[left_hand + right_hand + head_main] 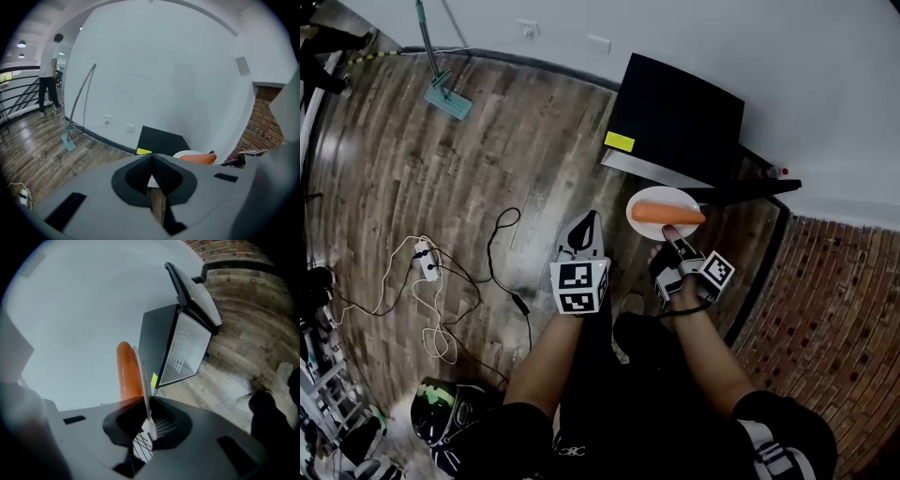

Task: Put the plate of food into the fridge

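The right claw is clenched on the near rim of the round white plate. The plate is up in the air with a long orange piece of food on it, just at 6 o'clock of the small black fridge. I think this is the carrying step, and next the plate must go in flat. The left claw is pinched together with nothing in it. Only the right gripper view shows the fridge's open white inside; the head view shows just its black top
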A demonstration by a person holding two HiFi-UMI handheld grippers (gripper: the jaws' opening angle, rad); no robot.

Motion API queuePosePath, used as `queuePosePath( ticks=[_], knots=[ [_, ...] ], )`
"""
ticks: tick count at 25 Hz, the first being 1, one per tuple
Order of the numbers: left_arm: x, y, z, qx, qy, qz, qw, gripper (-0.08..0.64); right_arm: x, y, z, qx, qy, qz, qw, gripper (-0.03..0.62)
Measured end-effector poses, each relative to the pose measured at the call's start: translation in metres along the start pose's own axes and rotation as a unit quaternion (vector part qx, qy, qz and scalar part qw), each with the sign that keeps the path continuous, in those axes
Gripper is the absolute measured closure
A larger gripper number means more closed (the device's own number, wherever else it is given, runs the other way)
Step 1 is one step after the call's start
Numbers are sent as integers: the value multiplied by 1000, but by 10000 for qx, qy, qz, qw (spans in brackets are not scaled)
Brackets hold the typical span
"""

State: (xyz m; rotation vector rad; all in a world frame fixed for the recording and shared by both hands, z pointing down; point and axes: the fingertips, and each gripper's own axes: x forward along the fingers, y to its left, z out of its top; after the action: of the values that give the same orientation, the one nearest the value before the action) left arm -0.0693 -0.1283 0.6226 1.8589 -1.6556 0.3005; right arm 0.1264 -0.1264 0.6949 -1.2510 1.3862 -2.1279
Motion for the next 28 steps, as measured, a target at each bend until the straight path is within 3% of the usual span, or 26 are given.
queuePosePath(
  ticks=[8, 13, 17, 22, 28],
  knots=[
    [102, 22, -91, -30, -727, -81, 9973, 561, 107, -132, 34, 52, 152, 143, 9998, 558],
    [167, 25, -126, 464, -1274, -152, 9906, 561, 169, -183, 83, -321, 98, 690, 9970, 558],
    [181, 26, -142, 768, -1477, -160, 9859, 561, 204, -194, 121, -371, -199, 926, 9948, 558],
    [189, 27, -154, 162, -1272, -325, 9912, 561, 232, -196, 163, -280, -626, 728, 9950, 558],
    [196, 26, -145, 281, -1228, -509, 9907, 561, 271, -182, 198, -62, -982, 725, 9925, 557]
  ],
)
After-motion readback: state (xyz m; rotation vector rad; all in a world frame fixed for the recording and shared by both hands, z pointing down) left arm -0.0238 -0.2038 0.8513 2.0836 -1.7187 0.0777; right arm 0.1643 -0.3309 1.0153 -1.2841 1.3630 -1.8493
